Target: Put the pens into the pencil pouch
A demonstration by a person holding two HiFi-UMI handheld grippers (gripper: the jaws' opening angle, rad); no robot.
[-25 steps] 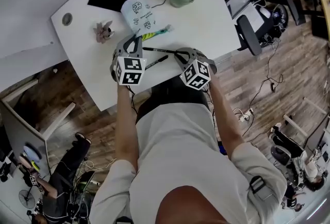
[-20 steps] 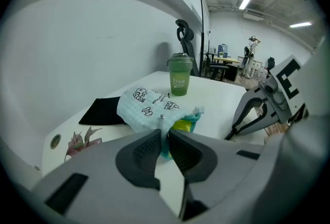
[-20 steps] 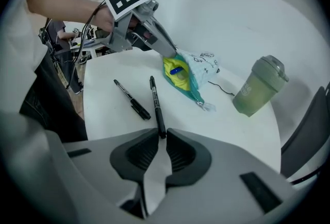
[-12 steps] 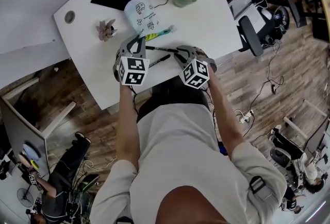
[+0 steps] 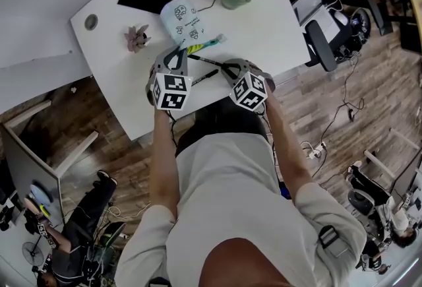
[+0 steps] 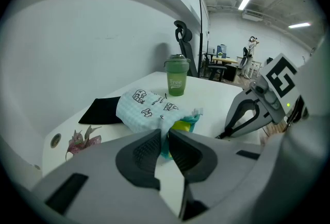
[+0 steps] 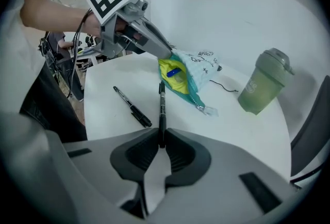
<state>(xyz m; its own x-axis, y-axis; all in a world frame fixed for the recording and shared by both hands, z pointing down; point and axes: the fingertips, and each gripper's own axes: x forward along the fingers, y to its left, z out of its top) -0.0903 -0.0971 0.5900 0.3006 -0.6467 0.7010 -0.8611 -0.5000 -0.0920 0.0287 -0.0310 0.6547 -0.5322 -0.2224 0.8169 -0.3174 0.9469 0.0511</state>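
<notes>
- Head view: both forearms reach forward over the near edge of the white worktop (image 5: pixel 264 25), side by side, with the grippers angled downward. The left gripper (image 5: pixel 178 49) has its tip at the open mouth of the pencil pouch (image 5: pixel 180 18). The right gripper (image 5: pixel 227 68) carries a black pen (image 5: pixel 210 63) that points across toward that mouth. A second pen (image 5: pixel 203 78) lies on the worktop between the two grippers
- Left gripper view: the jaws are pressed together on the pale cloth edge of the pencil pouch (image 6: pixel 147 109), with its yellow lining showing just beyond. The right gripper (image 6: pixel 223 136) stands to the right, tipped down at the worktop
- Right gripper view: the jaws have just been closing and pinch the pen (image 7: pixel 162 107) by its near end. Its far end lies just beside the mouth of the pencil pouch (image 7: pixel 191 71), which the left gripper (image 7: pixel 167 55) grips by the upper edge. The second pen (image 7: pixel 133 107) lies flat to the left
</notes>
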